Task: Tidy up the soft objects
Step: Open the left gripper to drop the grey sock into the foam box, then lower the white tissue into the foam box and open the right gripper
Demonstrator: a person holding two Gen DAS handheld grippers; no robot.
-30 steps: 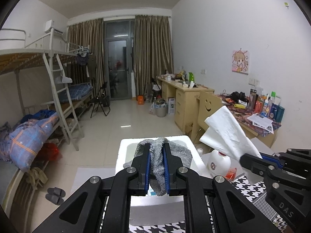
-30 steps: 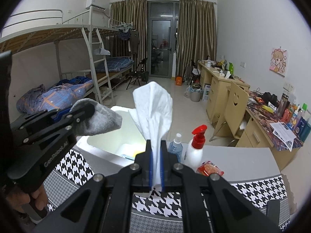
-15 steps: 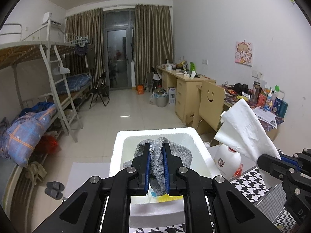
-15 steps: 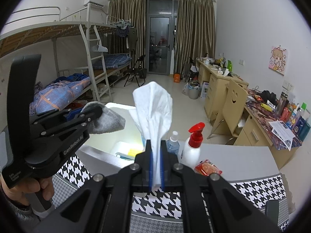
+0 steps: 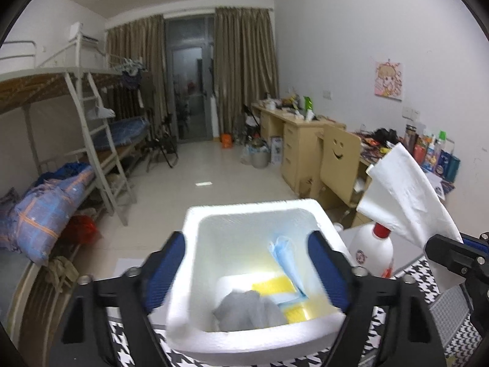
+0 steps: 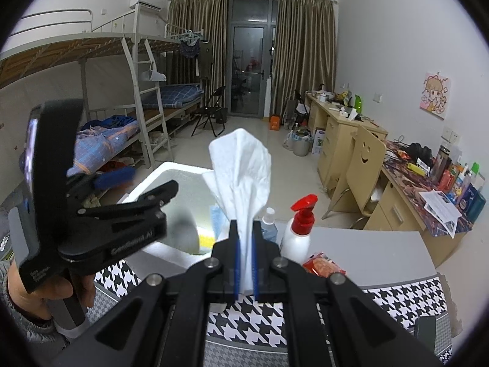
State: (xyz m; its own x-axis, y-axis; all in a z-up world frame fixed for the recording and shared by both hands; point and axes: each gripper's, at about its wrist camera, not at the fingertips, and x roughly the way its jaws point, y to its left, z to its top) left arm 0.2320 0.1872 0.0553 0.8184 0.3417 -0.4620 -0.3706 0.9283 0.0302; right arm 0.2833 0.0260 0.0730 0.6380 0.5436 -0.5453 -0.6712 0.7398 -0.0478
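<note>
My left gripper point(image 5: 247, 263) is open and empty above the white foam box point(image 5: 195, 312). A grey sock point(image 5: 247, 310) lies inside the box, beside a yellow sponge point(image 5: 272, 284) and a blue mask point(image 5: 284, 250). My right gripper point(image 6: 245, 270) is shut on a white tissue point(image 6: 241, 165), held upright just right of the box point(image 6: 159, 180). The tissue also shows in the left wrist view point(image 5: 406, 192), with the right gripper point(image 5: 449, 253) under it. The left gripper shows in the right wrist view point(image 6: 143, 189), blurred, over the box.
The box stands on a table with a houndstooth cloth point(image 6: 397, 302). A white pump bottle with a red top point(image 6: 298, 229), a small spray bottle point(image 6: 269, 223) and a red snack packet point(image 6: 324, 264) stand to the right of the box. Bunk beds are left, desks right.
My left gripper has opened and let go of the grey sock, which has dropped into the foam box. My right gripper still holds the tissue, a little closer to the box.
</note>
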